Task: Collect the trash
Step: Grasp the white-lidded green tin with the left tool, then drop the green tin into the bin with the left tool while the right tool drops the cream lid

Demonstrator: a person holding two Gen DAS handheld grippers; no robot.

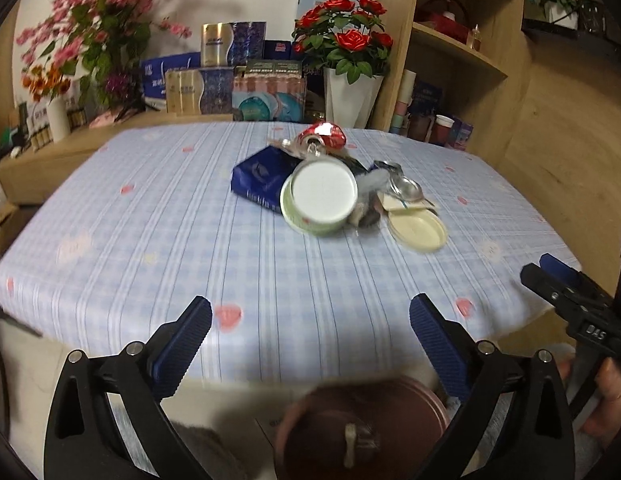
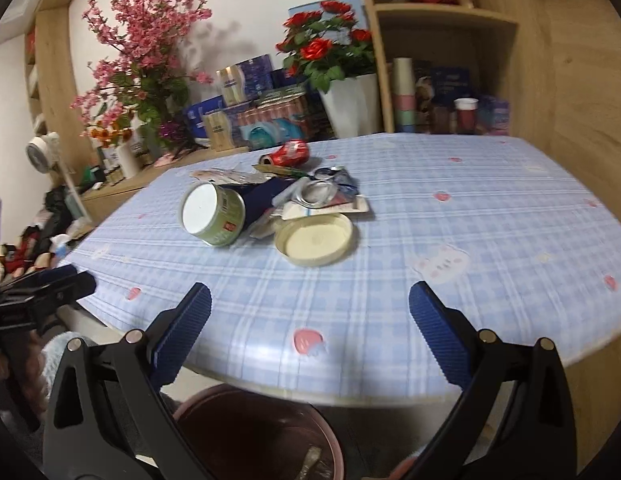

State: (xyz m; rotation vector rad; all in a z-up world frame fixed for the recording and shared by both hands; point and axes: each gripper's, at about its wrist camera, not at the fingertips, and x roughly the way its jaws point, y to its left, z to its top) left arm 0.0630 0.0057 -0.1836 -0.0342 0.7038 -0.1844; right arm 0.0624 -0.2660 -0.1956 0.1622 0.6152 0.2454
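A pile of trash lies mid-table: a green tub (image 1: 318,196) (image 2: 212,214) on its side, a blue packet (image 1: 258,178), a crushed red can (image 1: 324,136) (image 2: 288,152), a cream lid (image 1: 418,230) (image 2: 314,238) and a metal ring lid (image 1: 406,188) (image 2: 316,194). A brown bin (image 1: 362,428) (image 2: 254,432) stands below the table's near edge, with a small scrap inside. My left gripper (image 1: 310,312) hangs open over the bin and table edge, nothing between its fingers. My right gripper (image 2: 310,300) is open too, empty, short of the cream lid.
The blue checked tablecloth (image 1: 150,240) covers the table. Behind it are gift boxes (image 1: 230,80), a white pot of red roses (image 1: 350,92) and pink blossoms (image 1: 102,20). Wooden shelves (image 1: 462,48) rise at the right. A hand (image 1: 614,384) holds the right gripper's handle.
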